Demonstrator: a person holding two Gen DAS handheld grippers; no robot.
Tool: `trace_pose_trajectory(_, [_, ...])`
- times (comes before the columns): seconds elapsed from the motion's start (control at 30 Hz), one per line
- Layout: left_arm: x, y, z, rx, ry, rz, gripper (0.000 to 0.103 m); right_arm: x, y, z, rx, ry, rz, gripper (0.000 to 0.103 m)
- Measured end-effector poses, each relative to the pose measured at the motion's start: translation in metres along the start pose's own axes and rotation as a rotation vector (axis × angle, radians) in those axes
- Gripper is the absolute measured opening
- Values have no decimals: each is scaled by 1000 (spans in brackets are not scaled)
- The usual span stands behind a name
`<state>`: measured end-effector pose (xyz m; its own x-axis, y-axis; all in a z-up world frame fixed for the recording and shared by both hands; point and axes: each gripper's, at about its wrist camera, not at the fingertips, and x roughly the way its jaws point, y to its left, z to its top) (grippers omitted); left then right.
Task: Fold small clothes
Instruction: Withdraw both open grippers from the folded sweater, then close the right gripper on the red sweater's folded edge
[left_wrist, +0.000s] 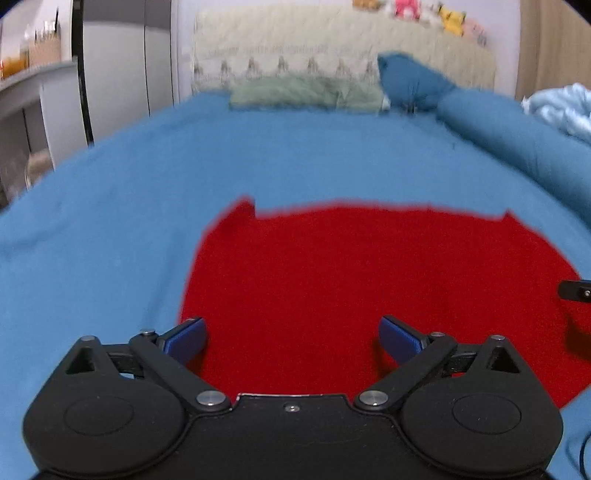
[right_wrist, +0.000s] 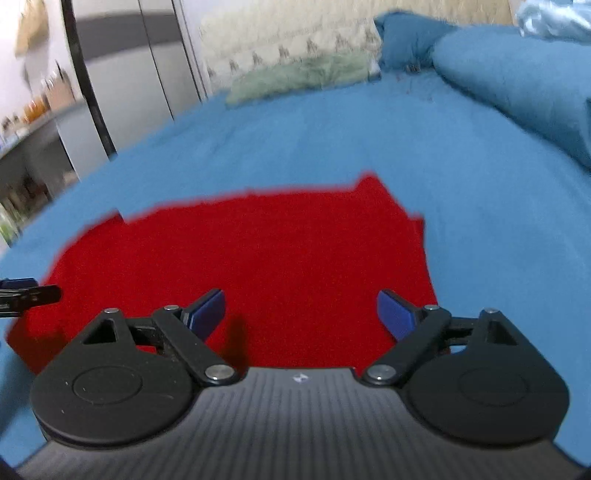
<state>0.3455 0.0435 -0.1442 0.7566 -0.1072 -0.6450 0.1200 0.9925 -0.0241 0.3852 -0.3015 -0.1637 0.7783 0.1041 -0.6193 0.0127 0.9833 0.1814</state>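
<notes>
A red garment (left_wrist: 369, 280) lies spread flat on the blue bed sheet (left_wrist: 110, 206). My left gripper (left_wrist: 291, 338) hovers over its near left part, jaws wide open with blue pads and nothing between them. In the right wrist view the same red garment (right_wrist: 258, 258) fills the middle, and my right gripper (right_wrist: 301, 312) stands open above its near right part, empty too. The tip of the other gripper shows at each view's edge: the right one (left_wrist: 576, 290) and the left one (right_wrist: 29, 293).
A green furry cushion (left_wrist: 306, 92) and a blue pillow (left_wrist: 410, 79) lie at the bed's far end against a pale quilted headboard (left_wrist: 332, 48). A rolled blue duvet (right_wrist: 517, 81) runs along the right. A black pole (left_wrist: 83, 74) and shelves stand left of the bed.
</notes>
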Motion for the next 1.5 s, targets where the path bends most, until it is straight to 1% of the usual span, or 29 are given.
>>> trace_pose_trajectory(0.07, [5,1,-9,-6,22,6,101,-2,-10,-13,70,-14,-37,102])
trace_pose_trajectory(0.1, [8,0,-12,11,32,16,101,-2,-15,-15,111,-19,-80,102])
trace_pose_trajectory(0.13, [8,0,-13,16,35,25,102,1,-16,-15,138,-6,-134,101])
trace_pose_trajectory(0.2, [6,4,-9,-13,50,31,102,-6,-21,-21,200,-21,-106,101])
trace_pose_trajectory(0.27, [2,7,-2,-38,68,64,101,-13,-20,-18,198,-14,-103,102])
trace_pose_trajectory(0.33, [-17,9,3,-55,63,69,100,-33,-17,-10,190,-46,-120,102])
trace_pose_trajectory(0.43, [-50,0,3,-16,27,35,101,-65,-23,3,231,-91,-115,103])
trace_pose_trajectory(0.47, [-56,-6,1,-4,34,26,102,-79,-27,2,231,-92,-114,103])
trace_pose_trajectory(0.53, [-66,-21,-3,37,69,-28,102,-97,-30,6,196,-72,-117,103])
trace_pose_trajectory(0.57, [-70,-29,-4,53,73,-43,102,-104,-30,9,170,-52,-125,103])
trace_pose_trajectory(0.63, [-80,-45,-6,56,54,-60,103,-118,-29,8,117,-13,-134,103])
trace_pose_trajectory(0.7, [-81,-59,-4,39,47,-103,103,-122,-29,1,81,25,-135,103])
trace_pose_trajectory(0.8, [-67,-83,-2,14,74,-124,103,-117,-32,-17,94,62,-133,102])
trace_pose_trajectory(0.87, [-57,-96,0,6,71,-138,103,-108,-34,-31,124,68,-122,102])
trace_pose_trajectory(0.97, [-37,-114,9,20,49,-140,103,-94,-33,-41,121,45,-122,99])
trace_pose_trajectory(1.03, [-25,-121,16,37,32,-126,103,-81,-31,-43,113,35,-121,94])
trace_pose_trajectory(1.13, [-6,-131,25,43,21,-118,103,-64,-30,-44,103,47,-111,87])
trace_pose_trajectory(1.17, [-3,-131,26,41,18,-121,103,-61,-29,-45,95,50,-114,86])
trace_pose_trajectory(1.23, [3,-133,26,30,30,-132,103,-55,-26,-47,62,56,-104,78])
trace_pose_trajectory(1.27, [5,-134,25,23,40,-154,103,-53,-24,-48,38,55,-103,76])
trace_pose_trajectory(1.3, [9,-136,24,25,54,-178,103,-52,-23,-49,19,50,-98,69])
trace_pose_trajectory(1.33, [13,-140,23,35,70,-180,103,-52,-22,-50,9,50,-88,62])
trace_pose_trajectory(1.37, [17,-145,20,51,84,-163,103,-52,-22,-51,7,52,-82,59])
trace_pose_trajectory(1.4, [21,-148,17,69,88,-141,103,-52,-22,-51,7,55,-76,51])
trace_pose_trajectory(1.43, [23,-150,15,78,82,-130,103,-52,-22,-50,10,59,-71,45])
trace_pose_trajectory(1.47, [24,-150,14,76,77,-125,103,-51,-22,-48,13,65,-69,41])
trace_pose_trajectory(1.5, [26,-150,13,65,76,-116,103,-51,-22,-46,14,70,-67,31])
